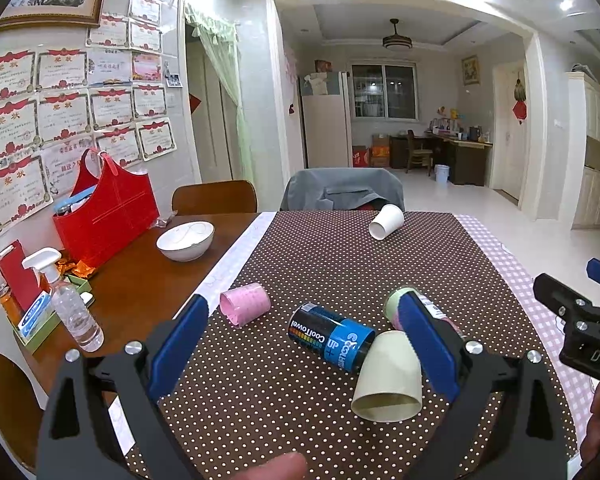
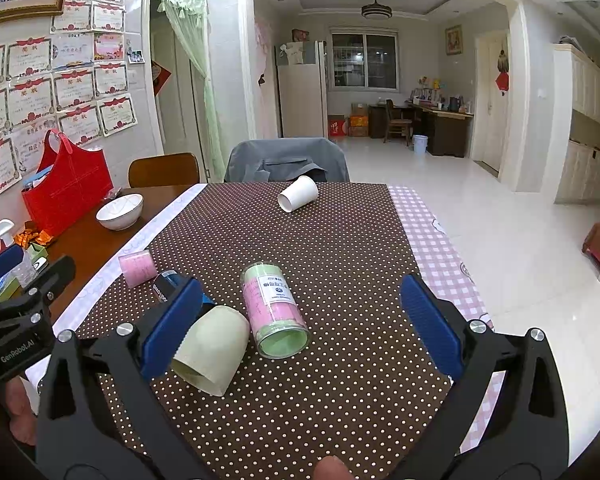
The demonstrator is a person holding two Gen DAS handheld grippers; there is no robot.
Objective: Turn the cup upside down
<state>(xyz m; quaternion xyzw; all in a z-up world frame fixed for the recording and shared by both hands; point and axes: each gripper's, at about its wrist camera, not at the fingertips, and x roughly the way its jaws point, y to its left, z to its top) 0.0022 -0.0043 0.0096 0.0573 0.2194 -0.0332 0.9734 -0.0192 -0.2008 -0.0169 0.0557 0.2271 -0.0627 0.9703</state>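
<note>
A cream paper cup [image 1: 388, 378] lies on its side on the brown dotted tablecloth [image 1: 300, 400], mouth toward me; it also shows in the right wrist view [image 2: 212, 350]. A white paper cup [image 1: 386, 221] lies on its side at the far end, also seen from the right wrist [image 2: 298, 194]. A pink cup [image 1: 245, 305] lies on its side at the cloth's left edge. My left gripper [image 1: 304, 332] is open and empty above the cloth, the cream cup just inside its right finger. My right gripper [image 2: 304, 312] is open and empty, the cream cup by its left finger.
A dark blue canister [image 1: 332, 338] and a pink-green canister [image 2: 274, 314] lie by the cream cup. A white bowl [image 1: 185, 240], a red bag [image 1: 106, 216] and a spray bottle [image 1: 70, 304] stand on the bare wood at left. Chairs [image 1: 342, 189] stand at the far edge.
</note>
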